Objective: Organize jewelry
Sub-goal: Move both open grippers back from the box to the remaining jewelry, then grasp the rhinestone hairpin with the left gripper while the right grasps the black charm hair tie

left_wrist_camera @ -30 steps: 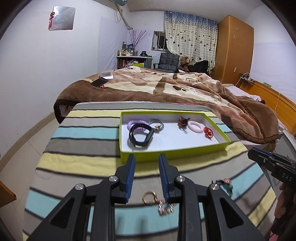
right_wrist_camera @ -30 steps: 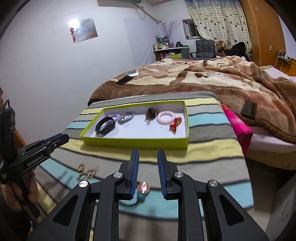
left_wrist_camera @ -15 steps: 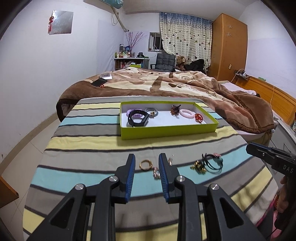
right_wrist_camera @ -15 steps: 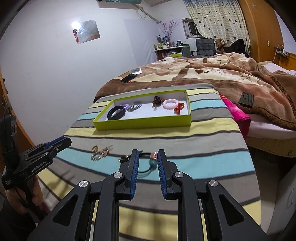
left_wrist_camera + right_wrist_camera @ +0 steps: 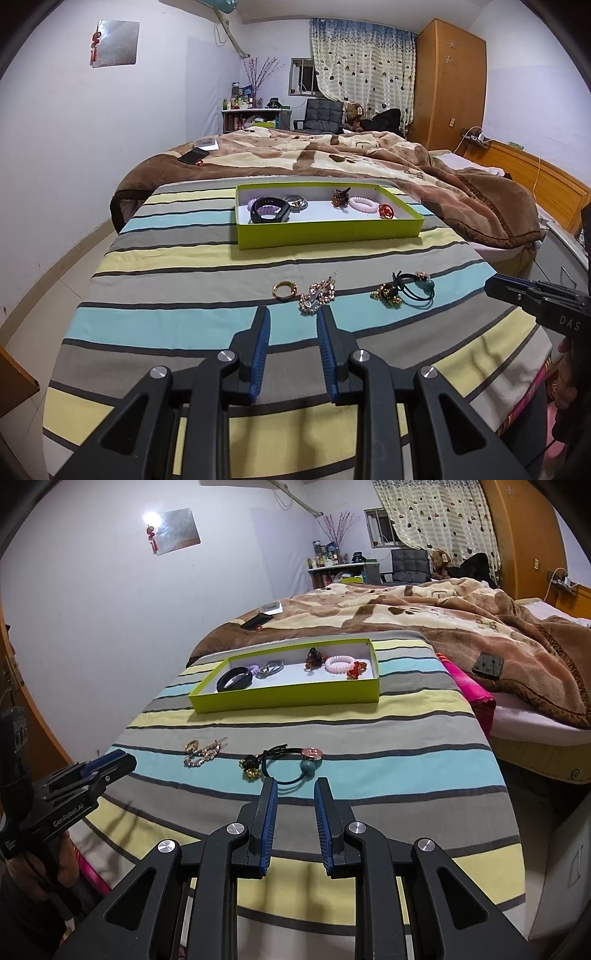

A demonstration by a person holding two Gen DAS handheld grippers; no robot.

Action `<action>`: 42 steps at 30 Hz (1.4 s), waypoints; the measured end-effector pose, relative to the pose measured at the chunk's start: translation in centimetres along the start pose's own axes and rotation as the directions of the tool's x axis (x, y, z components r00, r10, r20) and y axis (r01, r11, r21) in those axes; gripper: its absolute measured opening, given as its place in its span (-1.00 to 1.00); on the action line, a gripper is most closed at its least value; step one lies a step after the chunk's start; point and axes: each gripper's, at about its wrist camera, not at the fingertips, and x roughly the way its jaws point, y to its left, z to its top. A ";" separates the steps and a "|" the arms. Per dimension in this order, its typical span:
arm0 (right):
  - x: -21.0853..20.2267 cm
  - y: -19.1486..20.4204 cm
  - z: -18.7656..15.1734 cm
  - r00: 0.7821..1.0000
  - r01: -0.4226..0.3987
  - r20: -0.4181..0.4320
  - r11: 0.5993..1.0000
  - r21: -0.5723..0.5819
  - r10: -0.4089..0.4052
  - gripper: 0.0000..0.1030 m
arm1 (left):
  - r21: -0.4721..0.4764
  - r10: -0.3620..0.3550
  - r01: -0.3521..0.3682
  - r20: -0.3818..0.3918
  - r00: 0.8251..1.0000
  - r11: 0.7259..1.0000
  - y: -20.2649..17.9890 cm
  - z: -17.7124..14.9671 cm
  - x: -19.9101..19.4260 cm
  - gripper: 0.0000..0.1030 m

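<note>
task status: partly complete. the shallow lime-green cardboard tray (image 5: 328, 232) sits at the far end of the striped cloth-covered table (image 5: 177, 325). from left to right it holds a black band bracelet (image 5: 269, 214) lying over a lilac coil hair tie (image 5: 255, 203), a grey loop item (image 5: 296, 201), a dark brown claw clip (image 5: 340, 196), a pink coil hair tie (image 5: 363, 204) and a red ornament (image 5: 386, 211).

outstanding: four pieces lie on the cloth, well short of the tray. from left to right: a gold ring (image 5: 284, 290); just beside it a rhinestone-studded hair pin (image 5: 317, 294); apart to the right, a cluster of small gold bells (image 5: 388, 295), which appears joined to a black elastic hair tie with a teal bead and a pink disc (image 5: 417, 290).

the left gripper (image 5: 292, 325) is above the cloth, near the hair pin, fingers spread and empty. the right gripper (image 5: 294, 797) is just short of the black elastic, fingers likewise spread, holding nothing.

judgement: roughly half done.
</note>
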 end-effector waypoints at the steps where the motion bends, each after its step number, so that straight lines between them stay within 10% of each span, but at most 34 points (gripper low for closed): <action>1: 0.0 0.0 0.0 1.000 -0.001 -0.001 1.000 0.000 0.001 -0.59 | 0.001 0.000 0.000 0.001 1.000 1.000 0.0 0.0 0.0 -0.47; 42: 8.4 0.2 2.0 0.981 0.071 -0.181 0.997 -0.001 -0.070 -0.59 | 0.161 -0.090 0.122 -0.193 0.977 0.979 -3.3 3.1 8.5 -0.27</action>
